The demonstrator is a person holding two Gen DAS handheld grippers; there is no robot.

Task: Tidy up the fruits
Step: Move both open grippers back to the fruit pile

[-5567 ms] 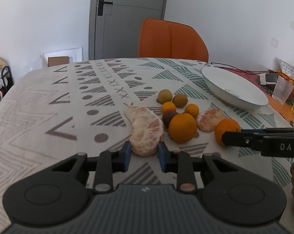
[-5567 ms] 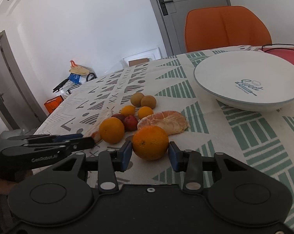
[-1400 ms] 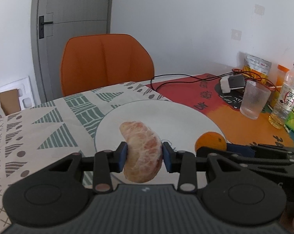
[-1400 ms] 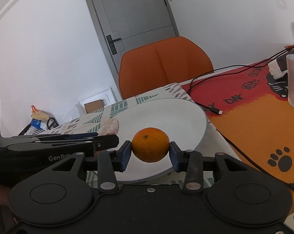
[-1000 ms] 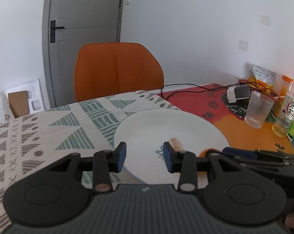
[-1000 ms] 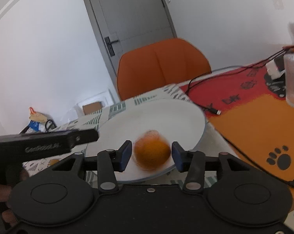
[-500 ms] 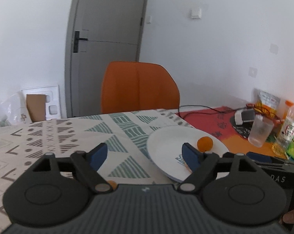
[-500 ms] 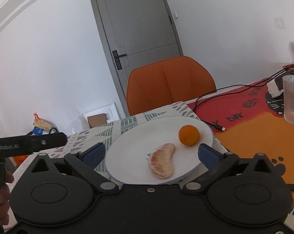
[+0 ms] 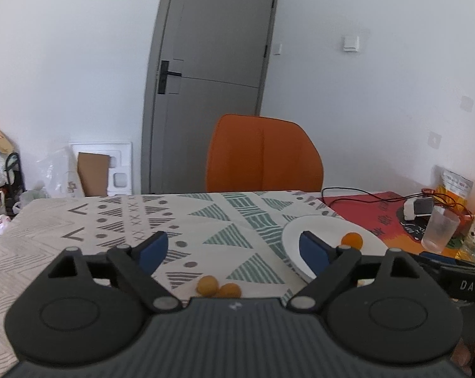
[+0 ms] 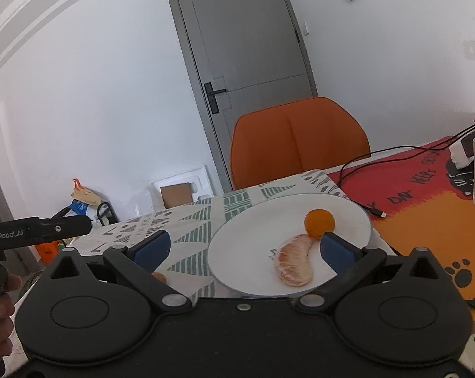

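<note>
Only the right wrist view shows the peeled pomelo segment (image 10: 294, 264), pale pink and crescent-shaped, lying on the smooth white plate (image 10: 237, 252) beside the round orange (image 10: 319, 223). The left wrist view alone shows two small round yellow fruits (image 9: 218, 286) on the patterned tablecloth (image 9: 206, 217), lower centre. The left gripper (image 9: 234, 249), jaws just opening, and right gripper (image 10: 243, 249) both stand spread, nothing between them.
</note>
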